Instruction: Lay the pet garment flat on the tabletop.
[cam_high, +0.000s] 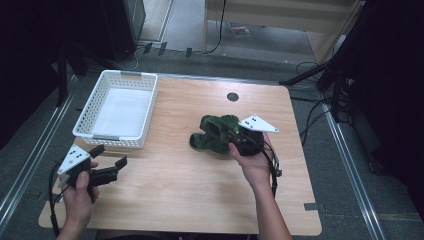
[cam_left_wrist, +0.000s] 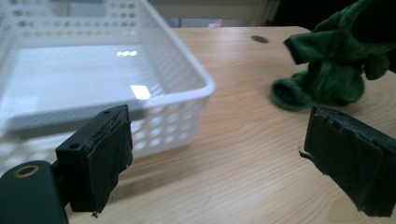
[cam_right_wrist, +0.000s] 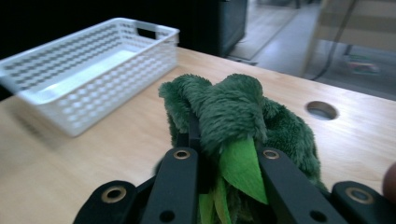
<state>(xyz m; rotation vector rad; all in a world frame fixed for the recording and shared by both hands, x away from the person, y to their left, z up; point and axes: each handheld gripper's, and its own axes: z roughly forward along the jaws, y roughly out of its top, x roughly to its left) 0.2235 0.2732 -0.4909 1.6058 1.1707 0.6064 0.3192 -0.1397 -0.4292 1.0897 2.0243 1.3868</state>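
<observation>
On the bench (cam_high: 180, 200), the basket (cam_high: 118, 111) sits far left, the plush toy (cam_high: 216, 132) near the middle, well apart to its right.

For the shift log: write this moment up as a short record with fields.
setting: wooden table
right gripper: shut on green plush toy, at mid-table
left gripper: open, holding nothing, near the table's front left corner
basket: white, perforated, at the table's back left; nothing seen inside
toy versus basket: apart, toy to the basket's right
table hole: round, behind the toy
</observation>
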